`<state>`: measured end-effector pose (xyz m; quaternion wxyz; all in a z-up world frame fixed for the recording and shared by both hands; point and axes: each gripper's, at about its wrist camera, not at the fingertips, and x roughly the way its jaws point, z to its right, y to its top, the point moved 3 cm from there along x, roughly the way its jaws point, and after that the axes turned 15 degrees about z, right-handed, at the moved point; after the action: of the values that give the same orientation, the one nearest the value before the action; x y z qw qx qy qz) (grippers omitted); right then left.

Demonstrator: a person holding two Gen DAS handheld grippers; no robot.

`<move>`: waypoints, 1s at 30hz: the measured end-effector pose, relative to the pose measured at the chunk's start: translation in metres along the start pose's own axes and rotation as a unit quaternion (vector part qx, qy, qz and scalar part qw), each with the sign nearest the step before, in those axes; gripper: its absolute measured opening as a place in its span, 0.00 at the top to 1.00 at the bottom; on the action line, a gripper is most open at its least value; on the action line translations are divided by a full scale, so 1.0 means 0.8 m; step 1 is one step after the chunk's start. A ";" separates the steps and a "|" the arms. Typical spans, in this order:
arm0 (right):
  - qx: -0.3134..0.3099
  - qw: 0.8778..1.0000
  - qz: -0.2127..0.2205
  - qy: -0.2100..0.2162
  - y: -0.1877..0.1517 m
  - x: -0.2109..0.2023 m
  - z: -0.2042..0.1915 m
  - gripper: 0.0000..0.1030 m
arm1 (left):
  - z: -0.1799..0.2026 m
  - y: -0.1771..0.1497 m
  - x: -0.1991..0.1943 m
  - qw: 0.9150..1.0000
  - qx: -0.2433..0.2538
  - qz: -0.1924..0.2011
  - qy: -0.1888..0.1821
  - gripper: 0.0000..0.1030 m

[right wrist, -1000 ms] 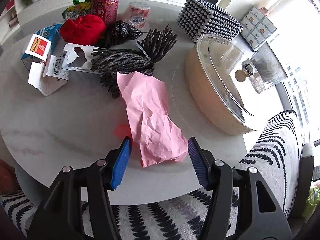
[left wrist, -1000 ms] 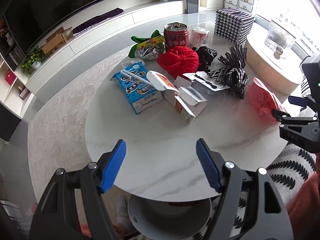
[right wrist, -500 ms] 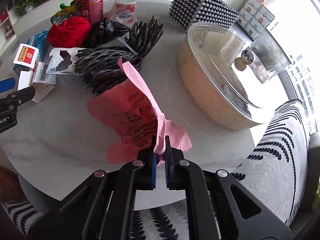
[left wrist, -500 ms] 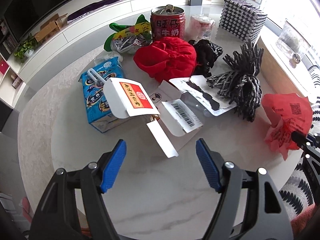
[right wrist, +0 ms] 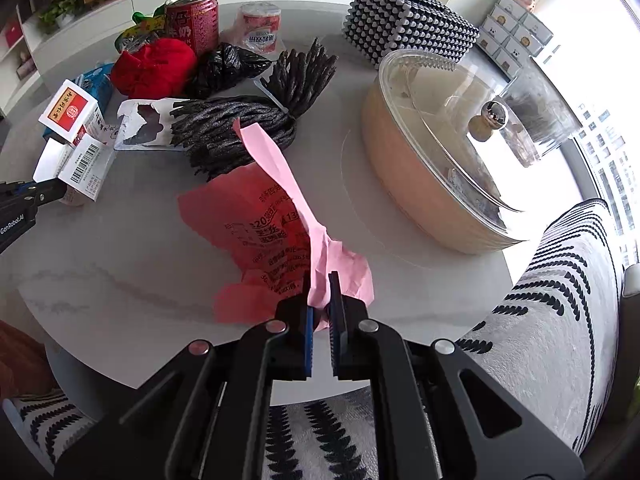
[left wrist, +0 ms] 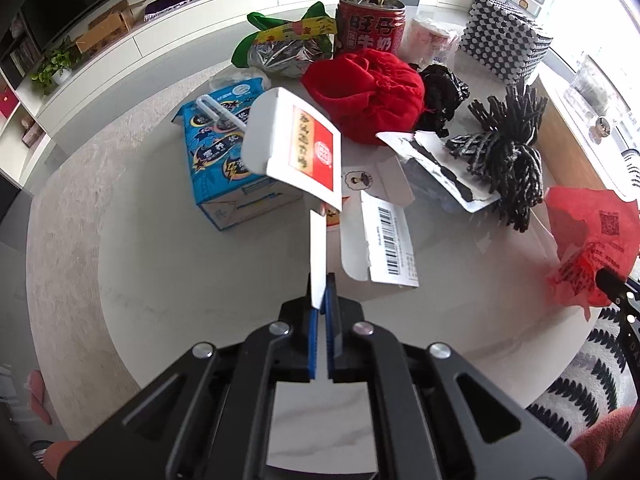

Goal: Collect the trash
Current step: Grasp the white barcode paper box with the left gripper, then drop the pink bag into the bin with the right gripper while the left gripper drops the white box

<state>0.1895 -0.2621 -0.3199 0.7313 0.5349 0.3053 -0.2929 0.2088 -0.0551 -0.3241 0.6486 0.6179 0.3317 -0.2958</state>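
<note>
- Both my grippers have closed since a second ago, when they stood open over the table (left wrist: 168,280).
- Left gripper (left wrist: 319,304) pinches a white flap of the carton (left wrist: 296,148).
- Right gripper (right wrist: 320,292) clamps the pink bag (right wrist: 256,216), at the table's near edge.

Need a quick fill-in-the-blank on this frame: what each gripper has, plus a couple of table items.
1. The left gripper is shut on a flap of the white ____.
2. The right gripper is shut on the crumpled ____ paper.
3. Behind the red cloth stands an opened red ____.
4. The round wooden container has a clear ____ with a metal knob.

Missing words: carton; pink; can; lid
</note>
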 end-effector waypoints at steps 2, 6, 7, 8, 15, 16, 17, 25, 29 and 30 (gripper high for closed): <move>0.002 1.000 0.001 0.002 -0.002 -0.008 0.000 0.95 | -0.003 -0.005 -0.011 1.000 0.000 0.002 -0.004 0.97; 0.008 1.000 0.005 0.011 -0.008 -0.031 -0.003 0.95 | -0.013 -0.021 -0.051 1.000 0.007 0.016 -0.009 0.97; 0.010 1.000 0.007 0.017 -0.009 -0.038 -0.005 0.95 | -0.016 -0.024 -0.062 1.000 0.007 0.019 -0.009 0.97; 0.012 1.000 0.008 0.023 -0.010 -0.045 -0.008 0.95 | -0.021 -0.028 -0.074 1.000 0.005 0.023 -0.010 0.97; 0.012 0.996 0.024 0.088 -0.018 -0.107 -0.053 0.95 | -0.075 -0.067 -0.163 0.999 -0.010 0.043 -0.001 0.97; 0.010 0.995 0.025 0.101 -0.020 -0.116 -0.064 0.95 | -0.082 -0.072 -0.173 0.999 -0.010 0.044 0.003 0.97; 0.007 0.993 0.026 0.114 -0.023 -0.125 -0.076 0.95 | -0.089 -0.080 -0.184 0.999 -0.009 0.044 0.007 0.97; -0.010 0.980 0.008 0.200 -0.056 -0.166 -0.178 0.95 | -0.147 -0.145 -0.250 0.999 -0.022 0.041 0.028 0.97; -0.020 0.976 -0.007 0.219 -0.074 -0.169 -0.216 0.94 | -0.155 -0.169 -0.266 0.998 -0.025 0.041 0.029 0.97; -0.022 0.975 -0.012 0.222 -0.078 -0.168 -0.224 0.94 | -0.155 -0.175 -0.268 0.998 -0.026 0.040 0.028 0.97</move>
<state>0.0326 -0.0922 -0.2987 0.6529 0.5670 0.4730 -0.1689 -0.0399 0.0547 -0.2399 0.6657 0.6219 0.3326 -0.2438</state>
